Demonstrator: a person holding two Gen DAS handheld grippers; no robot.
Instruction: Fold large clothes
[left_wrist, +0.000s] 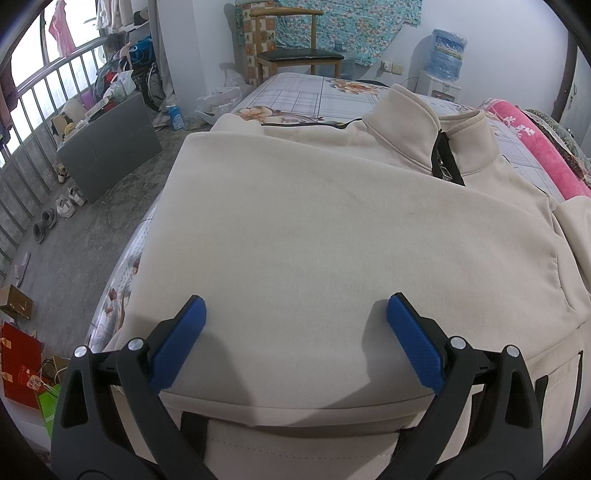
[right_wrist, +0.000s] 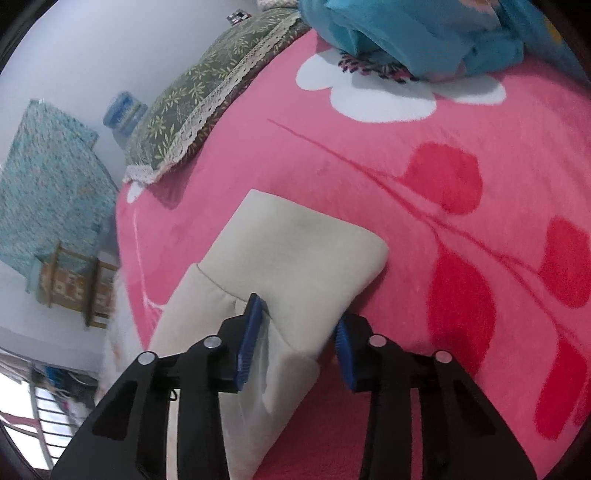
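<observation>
A cream jacket (left_wrist: 332, 229) is spread flat on the bed (left_wrist: 295, 92).
The left gripper (left_wrist: 295, 339) is held wide open above it. The sleeve (right_wrist: 295, 254) on the pink blanket (right_wrist: 424, 184) sits between the right gripper (right_wrist: 299, 339) pads; a squeeze cannot be told.

The beige jacket (left_wrist: 332, 229) runs off the lower and right edges of the left wrist view — its hem is hidden behind the left claw (left_wrist: 295, 332). In the right wrist view the sleeve (right_wrist: 295, 254) vanishes under the right claw (right_wrist: 299, 332) — whether the pads press it cannot be told.
</observation>
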